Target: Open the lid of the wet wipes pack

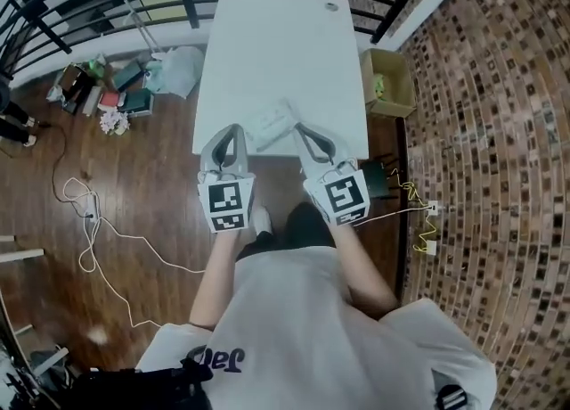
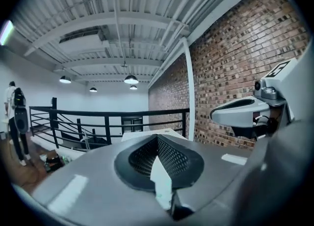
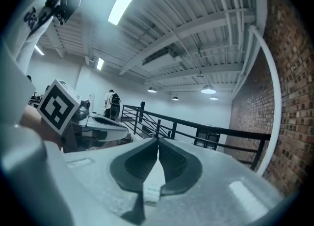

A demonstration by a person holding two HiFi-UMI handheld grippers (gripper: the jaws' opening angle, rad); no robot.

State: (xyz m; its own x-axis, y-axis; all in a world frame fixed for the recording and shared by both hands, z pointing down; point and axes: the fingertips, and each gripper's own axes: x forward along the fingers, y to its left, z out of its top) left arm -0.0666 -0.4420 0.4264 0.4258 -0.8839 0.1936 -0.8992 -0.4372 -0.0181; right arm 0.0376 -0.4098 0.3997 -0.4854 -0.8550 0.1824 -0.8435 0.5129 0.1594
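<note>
The head view is showing the flat white wet wipes pack (image 1: 270, 122) lying between the grey left gripper (image 1: 233, 132) and right gripper (image 1: 300, 129). The gripper views are showing both jaw pairs pressed together, empty.

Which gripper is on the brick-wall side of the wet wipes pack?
The right gripper, between the wet wipes pack and the brick wall; the left gripper is on the pack's other side.

Head view steeply down over white table (image 1: 276, 61); gripper views near-level, low along own jaws, sharing black railing (image 2: 118, 112)
</note>
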